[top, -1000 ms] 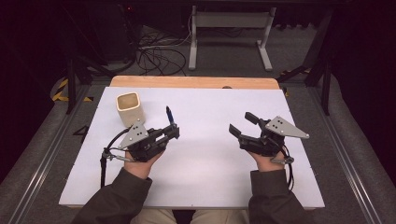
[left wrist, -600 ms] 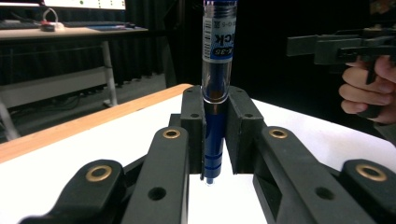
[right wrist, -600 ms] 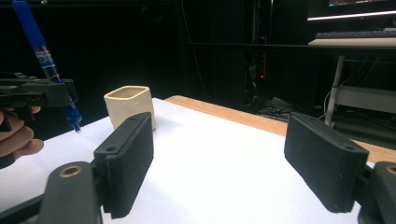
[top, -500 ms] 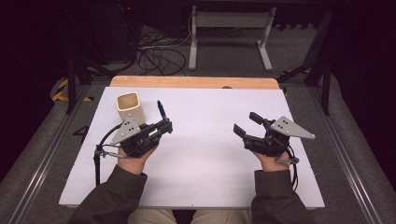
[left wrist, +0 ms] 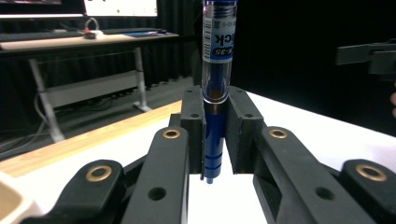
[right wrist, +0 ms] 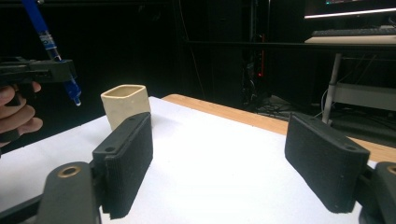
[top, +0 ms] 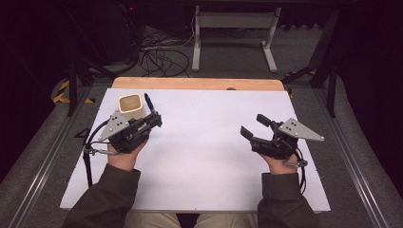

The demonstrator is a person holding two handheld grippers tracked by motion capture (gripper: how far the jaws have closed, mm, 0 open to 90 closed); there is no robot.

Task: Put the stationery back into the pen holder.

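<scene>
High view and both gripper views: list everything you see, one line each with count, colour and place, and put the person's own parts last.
table: one, white top with a wooden far edge, centre of the high view.
cup: one, cream, square-mouthed, far left of the table, upright.
pen: one, blue with a clear barrel, clamped upright in the left gripper, beside the cup.
desk frame: one, pale grey, on the floor beyond the table.
cables: a tangle, black, on the floor beyond the table.
left gripper: one, black, shut on the pen.
right gripper: one, black, fingers apart, over the table's right side.
sleeves: two, dark olive, bottom edge.
</scene>
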